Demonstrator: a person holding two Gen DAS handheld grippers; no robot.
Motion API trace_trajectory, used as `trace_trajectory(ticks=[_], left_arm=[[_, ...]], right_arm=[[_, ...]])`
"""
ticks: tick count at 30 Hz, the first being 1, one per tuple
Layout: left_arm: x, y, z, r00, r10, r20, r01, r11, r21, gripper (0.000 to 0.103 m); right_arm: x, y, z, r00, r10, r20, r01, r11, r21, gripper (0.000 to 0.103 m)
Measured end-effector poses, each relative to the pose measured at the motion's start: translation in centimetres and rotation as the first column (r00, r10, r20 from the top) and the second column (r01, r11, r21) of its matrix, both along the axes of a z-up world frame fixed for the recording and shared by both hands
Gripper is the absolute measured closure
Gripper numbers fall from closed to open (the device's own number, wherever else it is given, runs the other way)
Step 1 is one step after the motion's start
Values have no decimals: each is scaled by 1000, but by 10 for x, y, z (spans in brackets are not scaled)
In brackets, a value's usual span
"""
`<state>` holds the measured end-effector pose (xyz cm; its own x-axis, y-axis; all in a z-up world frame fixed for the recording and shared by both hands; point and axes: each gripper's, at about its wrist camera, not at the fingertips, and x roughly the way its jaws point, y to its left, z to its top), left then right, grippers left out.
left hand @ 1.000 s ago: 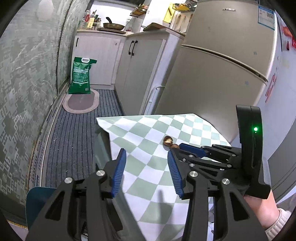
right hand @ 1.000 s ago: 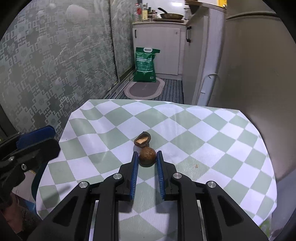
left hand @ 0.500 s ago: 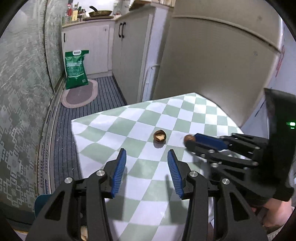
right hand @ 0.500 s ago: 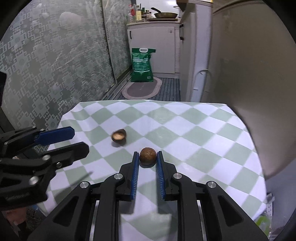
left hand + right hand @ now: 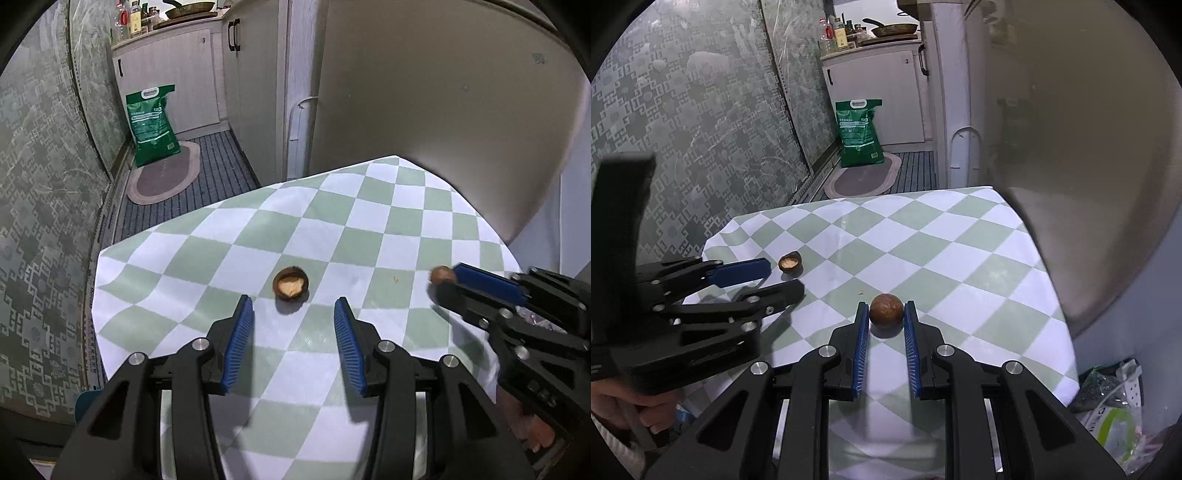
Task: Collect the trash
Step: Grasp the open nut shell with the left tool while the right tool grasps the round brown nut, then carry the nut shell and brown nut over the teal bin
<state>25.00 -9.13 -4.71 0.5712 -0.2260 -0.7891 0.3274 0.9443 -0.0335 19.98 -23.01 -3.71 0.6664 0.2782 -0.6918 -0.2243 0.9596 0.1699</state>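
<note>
My left gripper (image 5: 293, 308) has swung in over the checked tablecloth (image 5: 229, 258) since a moment ago, and its jaws, open and empty, now frame the cracked half shell (image 5: 291, 283) lying just ahead of the tips, so I judge that piece is next to be picked up. To its right, my right gripper (image 5: 886, 314) is clamped on the whole round nut (image 5: 886, 309), carried clear of the cloth, which has drifted toward the table's right edge with the bagged rubbish (image 5: 1115, 413) below it. Open cloth surrounds the shell, the left drop well off.
</note>
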Motion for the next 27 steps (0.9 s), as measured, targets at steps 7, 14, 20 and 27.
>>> trace_trajectory(ticks=[7, 14, 20, 27], left_arm=[[15, -11, 0, 999, 46, -1, -46, 998, 43, 70], [7, 0, 2, 997, 58, 54, -59, 998, 17, 81], [-22, 32, 18, 989, 95, 114, -91, 995, -45, 81], [-64, 97, 34, 970, 152, 189, -138, 987, -83, 81]], right_arm=[[-9, -10, 6, 1000, 0, 18, -1, 1000, 17, 84], [-20, -9, 18, 998, 33, 45, -34, 999, 21, 84], [-32, 4, 32, 993, 86, 78, -87, 996, 1, 84], [-44, 28, 46, 982, 162, 100, -163, 987, 6, 84]])
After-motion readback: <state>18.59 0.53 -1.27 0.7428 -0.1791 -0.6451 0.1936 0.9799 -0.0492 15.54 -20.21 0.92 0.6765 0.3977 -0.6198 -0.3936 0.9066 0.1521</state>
